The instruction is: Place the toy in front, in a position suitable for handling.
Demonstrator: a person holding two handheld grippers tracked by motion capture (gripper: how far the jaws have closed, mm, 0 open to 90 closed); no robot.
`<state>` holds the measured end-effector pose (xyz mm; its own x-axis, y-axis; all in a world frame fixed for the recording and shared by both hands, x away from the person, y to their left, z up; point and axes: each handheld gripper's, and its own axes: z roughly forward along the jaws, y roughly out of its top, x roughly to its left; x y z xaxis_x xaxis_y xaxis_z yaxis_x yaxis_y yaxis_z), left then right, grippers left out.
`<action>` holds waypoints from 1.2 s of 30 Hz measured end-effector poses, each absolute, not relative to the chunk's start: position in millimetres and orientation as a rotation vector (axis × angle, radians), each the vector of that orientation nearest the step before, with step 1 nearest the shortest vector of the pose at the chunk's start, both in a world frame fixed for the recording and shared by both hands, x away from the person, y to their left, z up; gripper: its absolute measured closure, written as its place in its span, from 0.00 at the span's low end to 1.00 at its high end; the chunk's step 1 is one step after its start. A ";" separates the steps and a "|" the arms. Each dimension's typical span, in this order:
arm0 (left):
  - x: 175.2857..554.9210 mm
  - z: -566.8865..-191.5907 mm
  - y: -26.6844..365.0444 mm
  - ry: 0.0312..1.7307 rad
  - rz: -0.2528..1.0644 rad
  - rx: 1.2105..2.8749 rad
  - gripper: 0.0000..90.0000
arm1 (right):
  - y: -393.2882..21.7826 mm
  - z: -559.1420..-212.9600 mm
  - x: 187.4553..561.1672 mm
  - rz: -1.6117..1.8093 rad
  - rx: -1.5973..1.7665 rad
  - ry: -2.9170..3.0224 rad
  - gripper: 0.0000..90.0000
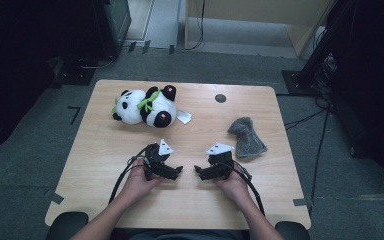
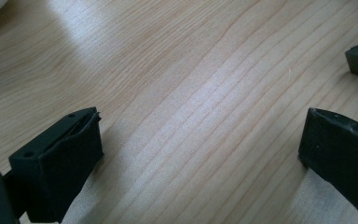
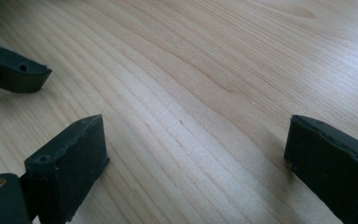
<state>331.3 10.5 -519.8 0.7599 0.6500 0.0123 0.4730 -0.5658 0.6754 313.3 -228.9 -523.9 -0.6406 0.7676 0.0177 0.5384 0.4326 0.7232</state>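
- Left hand (image 1: 139, 181) is holding the left gripper (image 1: 176, 171) low over the near-middle of the wooden table (image 1: 105, 150), tips pointing inward toward the other gripper.
- In the left gripper view its jaws are standing wide apart w/ only bare wood grain between them; nothing is being held.
- Right hand (image 1: 234, 185) is holding the right gripper (image 1: 199, 171) just beside the left one, tips facing it across a small gap, not touching.
- In the right gripper view its jaws are also standing wide, bare table between them, gripping nothing.
- Each gripper view is catching one dark jaw tip of the opposite gripper at its edge.
- A black cable (image 1: 120, 180) is looping back from the left gripper along the forearm.
- Grey fuzzy cloth (image 1: 247, 136) is lying crumpled just beyond the right gripper & a bit outward, near but apart from it.
- Plush panda (image 1: 145, 106) is lying on its side farther off, beyond the left gripper toward the far-left of the table, well apart from both grippers.
- White tag (image 1: 183, 117) is sticking out of the panda on the side nearer the grippers.
- Small dark round hole (image 1: 220, 98) is sitting near the far edge, past the right gripper.
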 end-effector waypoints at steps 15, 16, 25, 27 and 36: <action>334.8 -515.4 12.9 0.832 0.280 2.304 0.00 | -223.6 -523.8 312.0 1.015 1.174 2.335 0.08; 334.8 -515.4 12.9 0.832 0.280 2.304 0.00 | -223.6 -523.7 312.0 1.014 1.175 2.335 0.07; 338.0 -511.9 17.8 0.828 0.226 2.280 0.00 | -225.9 -523.8 312.2 1.007 1.216 2.301 0.08; 338.8 -511.3 18.8 0.836 0.219 2.276 0.00 | -225.8 -523.9 312.8 1.006 1.211 2.305 0.07; 344.7 -500.4 30.3 0.830 0.185 2.250 0.00 | -221.2 -520.1 313.7 1.001 1.184 2.326 0.18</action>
